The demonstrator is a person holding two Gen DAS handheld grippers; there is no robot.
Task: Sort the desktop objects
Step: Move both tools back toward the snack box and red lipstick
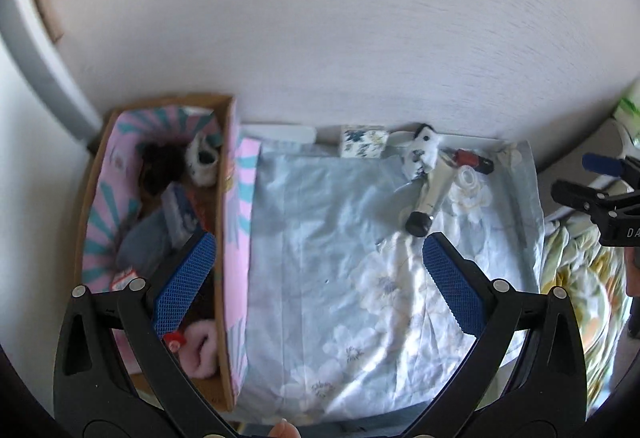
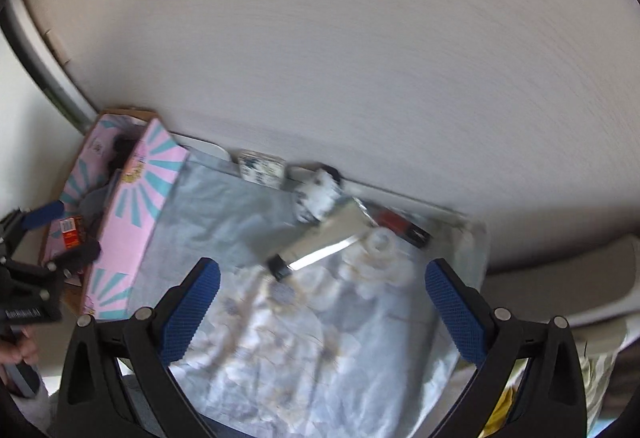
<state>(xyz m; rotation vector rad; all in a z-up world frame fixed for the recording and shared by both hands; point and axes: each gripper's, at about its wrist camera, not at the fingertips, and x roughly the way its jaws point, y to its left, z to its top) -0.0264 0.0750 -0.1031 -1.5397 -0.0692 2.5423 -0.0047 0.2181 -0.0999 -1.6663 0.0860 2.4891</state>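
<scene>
Both claws empty. Left gripper [image 1: 318,278] jaws spread wide, over the box [image 1: 230,238] edge and cloth [image 1: 320,238]. Right gripper [image 2: 322,302] also wide open, above the cloth.

Next likely pick: tube [image 1: 430,194], far right of the cloth, lying flat with black cap [image 1: 418,224] toward the camera. Silver-white body, looks light, soft and slick; judged best gripped across the body near the cap.

Beyond it, against the wall: fluffy black-and-white toy [image 1: 420,154], small red item [image 1: 468,158], patterned block [image 1: 364,147].
</scene>
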